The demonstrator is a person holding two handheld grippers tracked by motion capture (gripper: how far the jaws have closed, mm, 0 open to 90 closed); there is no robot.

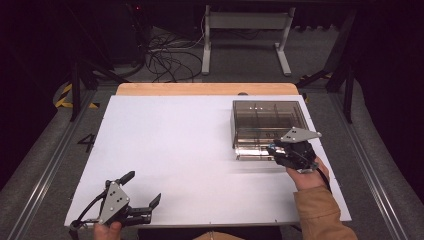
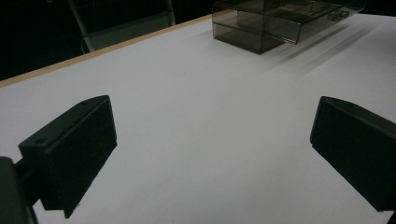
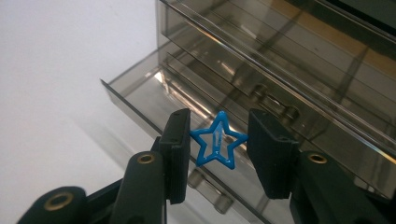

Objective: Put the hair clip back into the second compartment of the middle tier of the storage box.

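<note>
A dark room rings my white surface (image 1: 165, 150); cables litter the floor at twelve o'clock. From the high view, the smoky drawer box (image 1: 267, 120) sits at two o'clock, my right gripper (image 1: 292, 152) at its near edge, my left gripper (image 1: 131, 200) idle at seven o'clock.

In the left gripper view my jaws stand wide apart over bare surface.

In the right gripper view my jaws clamp a blue star clip (image 3: 217, 145) above the pulled-out drawer (image 3: 140, 100). I judge this a placing step: next, lower past the front wall, then release.
</note>
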